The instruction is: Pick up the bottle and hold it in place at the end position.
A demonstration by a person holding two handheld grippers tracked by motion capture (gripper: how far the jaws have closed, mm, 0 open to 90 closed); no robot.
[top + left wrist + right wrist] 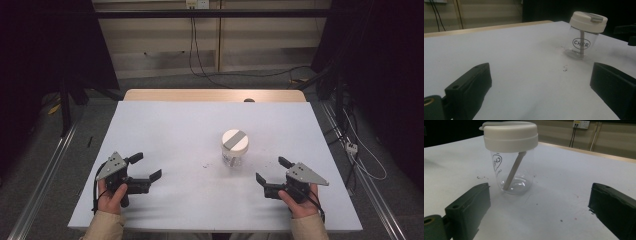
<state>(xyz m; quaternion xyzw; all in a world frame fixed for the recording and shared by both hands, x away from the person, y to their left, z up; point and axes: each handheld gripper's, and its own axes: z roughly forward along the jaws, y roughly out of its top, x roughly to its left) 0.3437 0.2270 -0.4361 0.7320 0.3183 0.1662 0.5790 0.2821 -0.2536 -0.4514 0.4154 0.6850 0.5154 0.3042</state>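
High view: clear jar [235, 148] w/ a cream lid [235, 139] stands upright near the middle of the white counter [165, 130], slightly right of centre. Left claw [145, 173] sits near-left, right claw [271, 174] near-right, each held in a hand at the near edge. Both point in toward the jar, both well apart from it; right one is the closer. Jaws on both spread wide, nothing btwn them.

Left claw view: jar [584, 41] far off to the right, lid on, a pale stick leaning inside. Jaws released, bare counter btwn them.

Right claw view: jar [511, 167] near, ahead and left of the gap; stick [513, 171] runs from under the lid [509, 135] down to the base. Jaws released, not touching the jar.

Progress, as I judge it: nothing done yet. Lid looks seated, jar untouched. Left to do: approach, grip the jar body w/ one claw, work the lid w/ the other.
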